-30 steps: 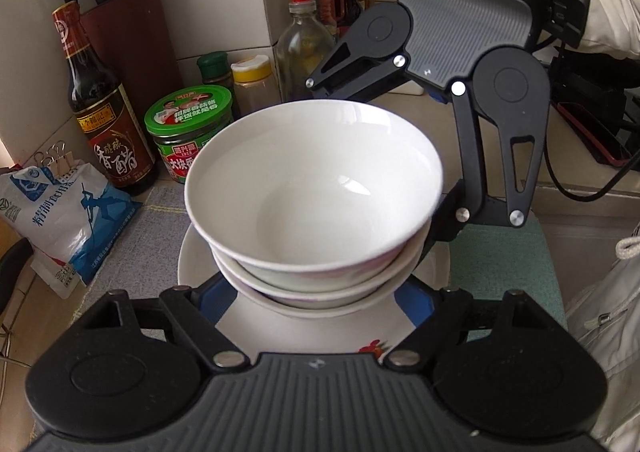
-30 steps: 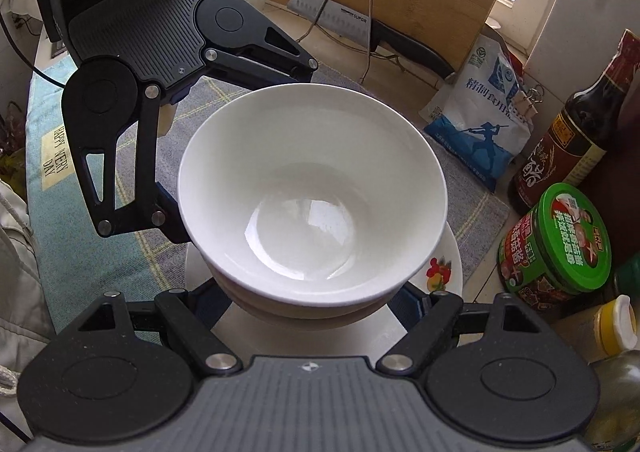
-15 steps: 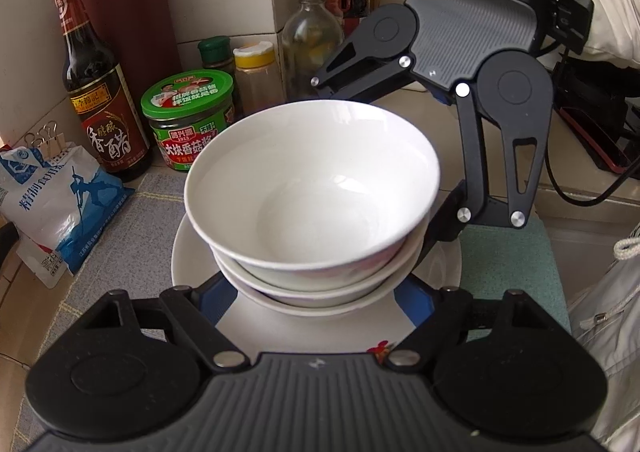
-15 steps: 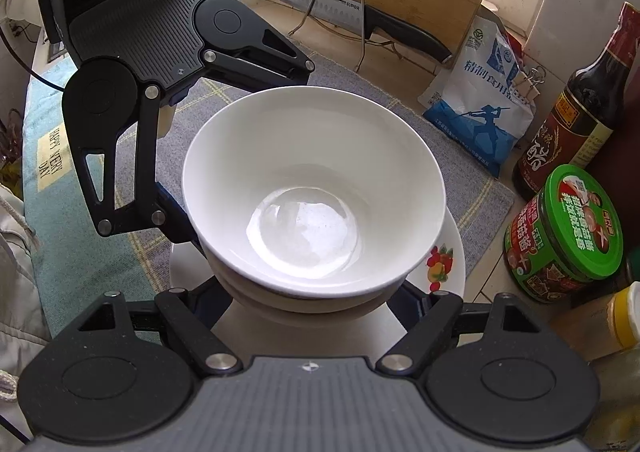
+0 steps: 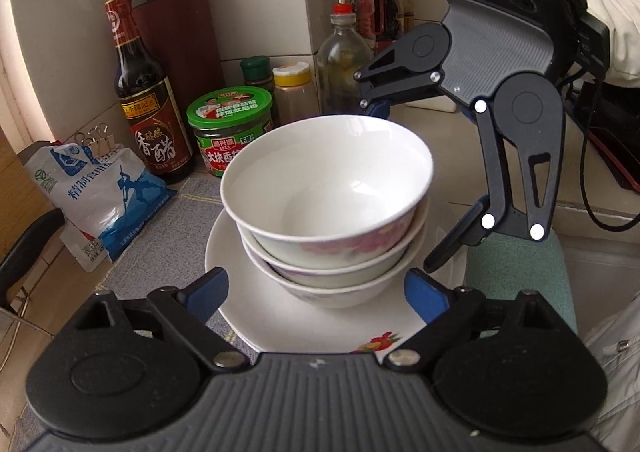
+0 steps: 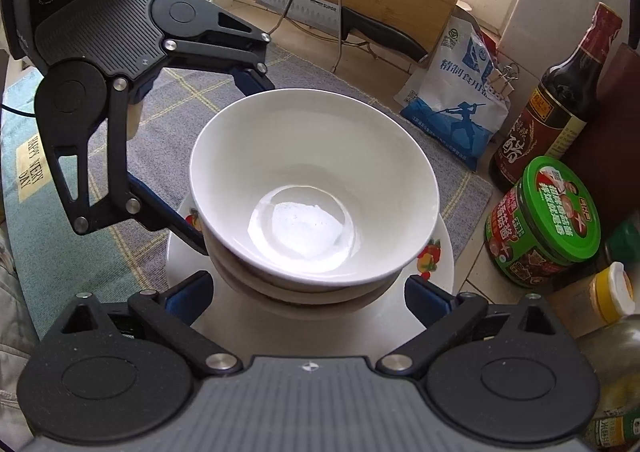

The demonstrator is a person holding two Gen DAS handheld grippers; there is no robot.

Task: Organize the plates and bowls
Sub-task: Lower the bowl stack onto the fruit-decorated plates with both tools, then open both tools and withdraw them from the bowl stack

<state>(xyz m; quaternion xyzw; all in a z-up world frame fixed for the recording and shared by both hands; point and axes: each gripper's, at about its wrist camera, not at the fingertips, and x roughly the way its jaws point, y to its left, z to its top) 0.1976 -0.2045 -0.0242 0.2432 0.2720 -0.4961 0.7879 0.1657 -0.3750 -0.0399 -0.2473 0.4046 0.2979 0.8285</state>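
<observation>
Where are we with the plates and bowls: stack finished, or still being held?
Done: three bowls sit nested on the fruit-print plate, on the grey mat. In hand: nothing; the left hand-held gripper and right hand-held gripper are opening, pads clear of the stack. Left: pull both away; no other loose dishes show.

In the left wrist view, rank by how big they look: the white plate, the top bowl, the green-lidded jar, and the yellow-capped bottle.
1. white plate
2. top bowl, though it sits higher, nearer the camera, so the gap is unsure
3. green-lidded jar
4. yellow-capped bottle, partly hidden and farther back
</observation>
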